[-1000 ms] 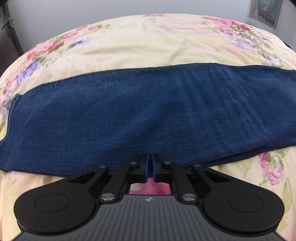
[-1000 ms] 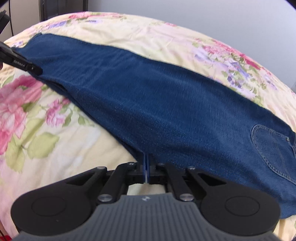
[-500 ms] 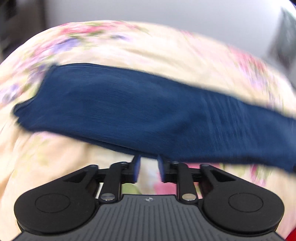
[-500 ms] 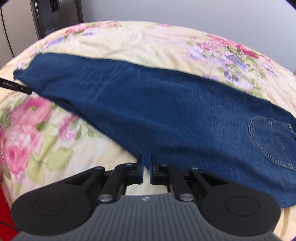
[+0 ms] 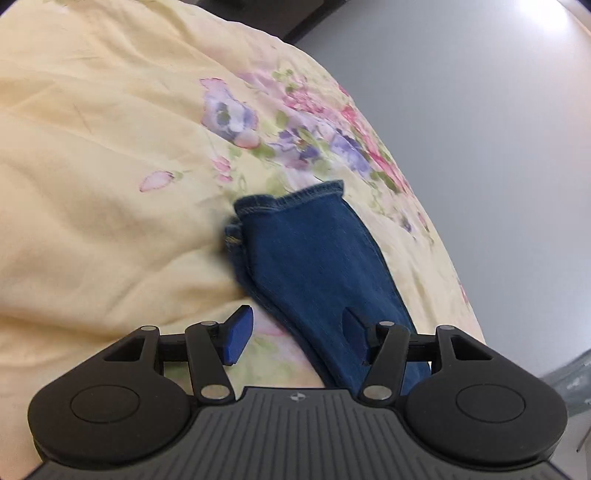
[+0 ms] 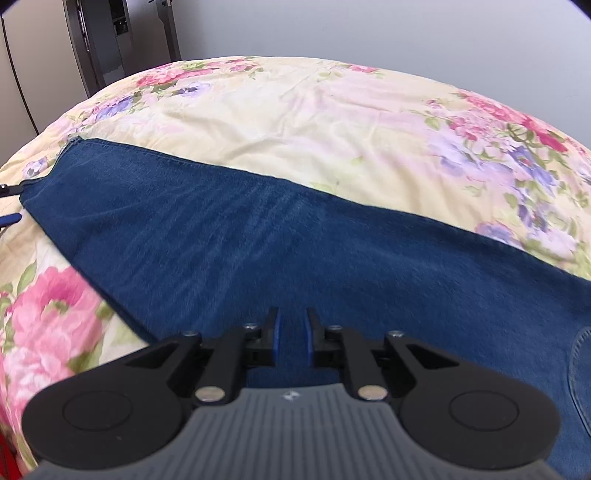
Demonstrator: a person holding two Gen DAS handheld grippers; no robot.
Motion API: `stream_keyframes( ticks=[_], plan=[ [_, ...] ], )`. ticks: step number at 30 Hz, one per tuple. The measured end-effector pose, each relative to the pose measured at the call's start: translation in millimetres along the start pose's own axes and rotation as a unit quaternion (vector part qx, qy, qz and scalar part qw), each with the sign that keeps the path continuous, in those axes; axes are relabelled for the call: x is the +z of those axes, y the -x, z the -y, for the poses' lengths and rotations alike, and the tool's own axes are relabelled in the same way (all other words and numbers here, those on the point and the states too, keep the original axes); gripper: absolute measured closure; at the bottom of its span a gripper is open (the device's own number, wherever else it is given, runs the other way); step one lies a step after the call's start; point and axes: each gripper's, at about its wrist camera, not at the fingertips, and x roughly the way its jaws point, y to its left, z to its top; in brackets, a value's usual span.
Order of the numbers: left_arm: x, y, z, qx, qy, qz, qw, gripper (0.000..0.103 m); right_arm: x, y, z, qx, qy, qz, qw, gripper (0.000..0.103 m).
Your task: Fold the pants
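Note:
Dark blue jeans point(image 6: 295, 251) lie folded lengthwise in a long band across the floral bedspread point(image 6: 314, 122). A back pocket point(image 6: 580, 369) shows at the right edge. My right gripper point(image 6: 291, 338) hovers over the jeans' near edge, jaws slightly apart and empty. In the left wrist view the leg hem point(image 5: 291, 199) points away. My left gripper point(image 5: 295, 336) is wide open over the leg point(image 5: 314, 266), with one blue pad point(image 5: 238, 334) over the bedspread and the other over the denim. The left gripper's tips also show at the far left of the right wrist view point(image 6: 7, 205).
The yellow floral bedspread point(image 5: 110, 184) covers the whole work surface and is wrinkled. A grey wall point(image 6: 369, 29) stands behind it. Dark furniture and a door frame point(image 6: 92, 44) stand at the back left. Grey floor point(image 5: 480, 147) lies beyond the bed's edge.
Both grippers let go of the jeans' near edge and opened. The left swung to the leg hem end and opened wide. The right moved forward over the denim.

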Motion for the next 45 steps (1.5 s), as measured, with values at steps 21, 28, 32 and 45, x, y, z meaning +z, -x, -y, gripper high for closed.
stream_keyframes(
  ticks=[21,28,32,45],
  plan=[
    [30.7,-14.6,30.7,0.019,-0.081,0.06,0.9947,0.098,84.9,-110.0,9.6,-0.053,-0.023,-0.02,0.998,0.103],
    [37.8,10.4,74.0,0.003,-0.131,0.081,0.9881,0.098,43.3,-57.3,-9.4,-0.005,-0.037,-0.052,0.998,0.101],
    [39.0,19.5,95.1,0.006,-0.153,0.085,0.9845,0.098,-2.7,-24.0,-27.3,0.014,-0.053,-0.066,0.996,0.101],
    [24.2,63.1,194.1,-0.013,-0.231,0.105,0.9671,0.098,-45.1,9.6,-20.7,0.034,-0.13,-0.056,0.989,0.103]
  ],
)
